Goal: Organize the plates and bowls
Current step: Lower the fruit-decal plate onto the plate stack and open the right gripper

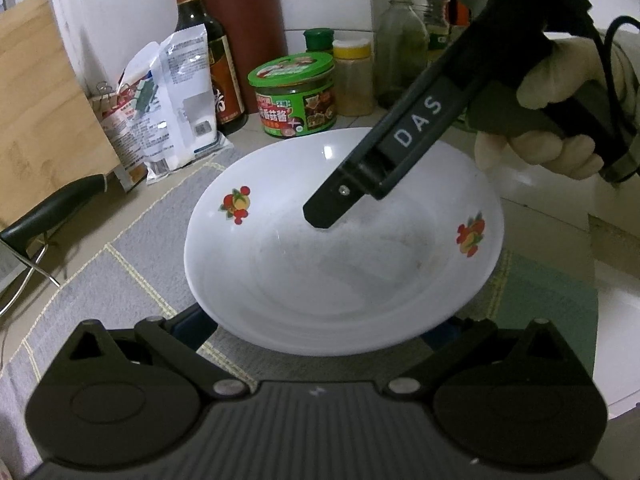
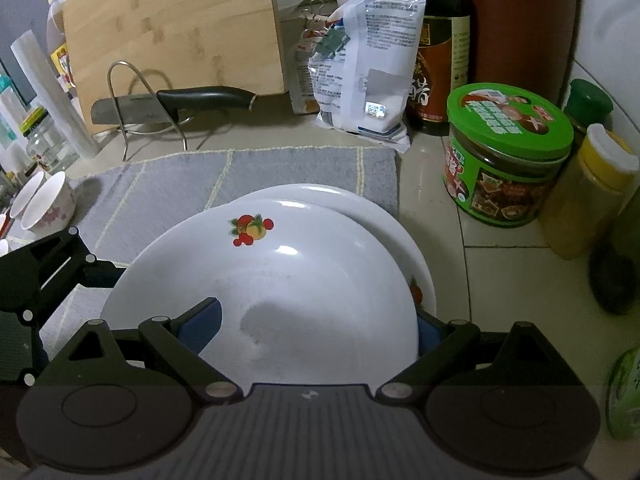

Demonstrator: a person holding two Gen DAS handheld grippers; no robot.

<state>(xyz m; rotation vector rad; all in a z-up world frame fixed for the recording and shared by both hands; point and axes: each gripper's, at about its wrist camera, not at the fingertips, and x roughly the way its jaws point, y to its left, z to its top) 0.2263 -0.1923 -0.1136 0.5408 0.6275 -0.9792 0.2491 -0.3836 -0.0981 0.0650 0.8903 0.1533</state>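
On the grey mat (image 2: pixel 240 168), my right hand-held gripper (image 2: pixel 316 336) stands wide around the top plate (image 2: pixel 280 280), nested on another plate (image 2: pixel 384 216) for stacking; I cannot tell the left hand-held gripper's (image 1: pixel 320 332) state.

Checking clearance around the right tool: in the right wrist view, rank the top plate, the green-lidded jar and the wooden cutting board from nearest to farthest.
1. Top plate, between the fingers of the right tool.
2. Green-lidded jar, right, on the counter.
3. Wooden cutting board, far left, standing behind the knife.
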